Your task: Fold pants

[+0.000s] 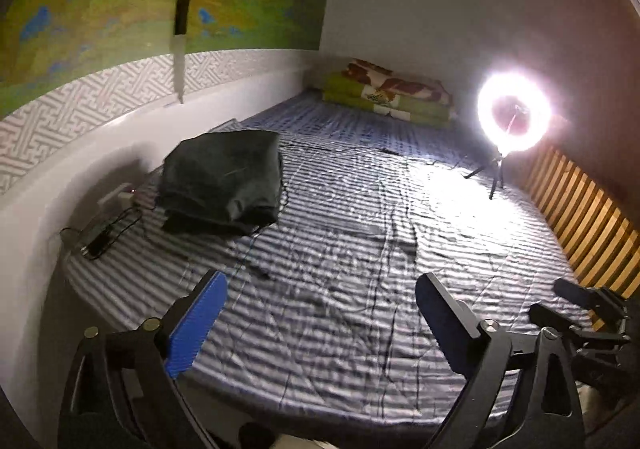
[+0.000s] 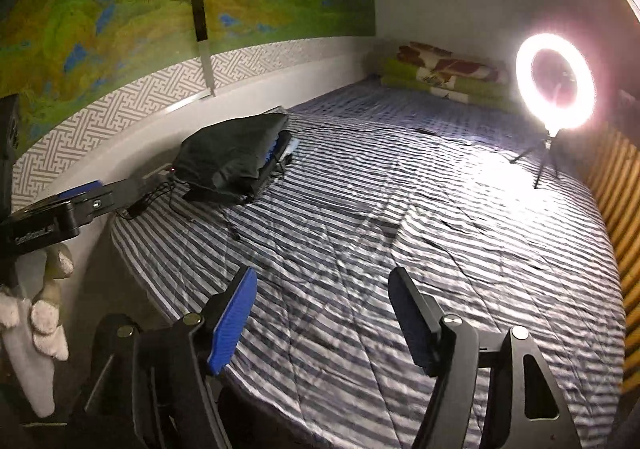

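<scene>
Dark folded pants point(image 1: 222, 181) lie in a compact bundle at the left side of the striped bed point(image 1: 340, 289), near the wall. In the right wrist view the pants point(image 2: 236, 157) rest on top of other folded cloth with a blue edge. My left gripper point(image 1: 320, 281) hovers open over the front of the bed, well short of the pants, with nothing between its blue pads. My right gripper point(image 2: 323, 275) is open too and holds nothing. It shows at the right edge of the left wrist view as well, right gripper point(image 1: 580, 309). The left gripper point(image 2: 80, 193) reaches in from the left.
A lit ring light point(image 1: 514, 117) on a small tripod stands on the bed at the far right. Folded green and floral blankets point(image 1: 392, 97) lie at the far end. Cables point(image 1: 340, 147) cross the sheet; a phone point(image 1: 100, 237) lies by the wall. Wooden slats point(image 1: 580, 209) border the right side.
</scene>
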Demonstrator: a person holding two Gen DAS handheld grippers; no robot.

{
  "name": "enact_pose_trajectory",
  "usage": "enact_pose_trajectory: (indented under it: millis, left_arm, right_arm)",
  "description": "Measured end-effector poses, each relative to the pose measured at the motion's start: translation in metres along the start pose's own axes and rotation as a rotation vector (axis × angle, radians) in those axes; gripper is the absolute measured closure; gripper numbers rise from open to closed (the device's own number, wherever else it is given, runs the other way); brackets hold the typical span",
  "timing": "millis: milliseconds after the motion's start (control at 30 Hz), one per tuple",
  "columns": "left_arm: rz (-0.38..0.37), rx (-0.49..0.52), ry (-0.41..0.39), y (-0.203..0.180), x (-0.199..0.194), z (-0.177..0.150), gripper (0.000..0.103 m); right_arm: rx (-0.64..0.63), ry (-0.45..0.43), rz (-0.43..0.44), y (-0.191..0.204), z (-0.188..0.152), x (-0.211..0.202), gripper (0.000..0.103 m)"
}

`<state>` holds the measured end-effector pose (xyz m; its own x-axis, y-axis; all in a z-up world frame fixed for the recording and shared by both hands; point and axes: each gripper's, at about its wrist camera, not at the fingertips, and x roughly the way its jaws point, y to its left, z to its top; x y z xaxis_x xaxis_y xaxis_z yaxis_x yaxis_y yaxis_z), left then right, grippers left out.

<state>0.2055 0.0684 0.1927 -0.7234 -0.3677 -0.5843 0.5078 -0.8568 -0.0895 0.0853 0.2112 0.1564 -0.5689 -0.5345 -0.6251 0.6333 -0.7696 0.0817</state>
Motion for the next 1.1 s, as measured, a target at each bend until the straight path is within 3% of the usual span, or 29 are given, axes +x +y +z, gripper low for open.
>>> enact_pose_trajectory:
  millis: [200,433,600,833,1100]
  left_arm:
    - [0.049,0.059,0.003,-0.005,-0.019,-0.022,0.001]
    - [0.057,0.071,0.006,-0.004,-0.023,-0.024,0.001]
    - [0.074,0.030,0.032,0.011,-0.006,-0.020,0.001]
    - [0.101,0.003,0.070,0.029,0.023,-0.017,0.001]
    - [0.055,-0.016,0.084,0.042,0.051,-0.011,0.001]
  right_arm:
    - [0.047,-0.031,0.001,-0.003,-0.021,-0.021,0.035]
    - [0.023,-0.046,-0.008,0.004,-0.031,-0.026,0.034]
    - [0.014,-0.049,0.002,0.014,-0.023,-0.010,0.033]
    - [0.021,0.013,0.033,0.022,-0.018,0.025,0.033]
    - [0.006,0.025,-0.010,0.031,-0.013,0.031,0.033]
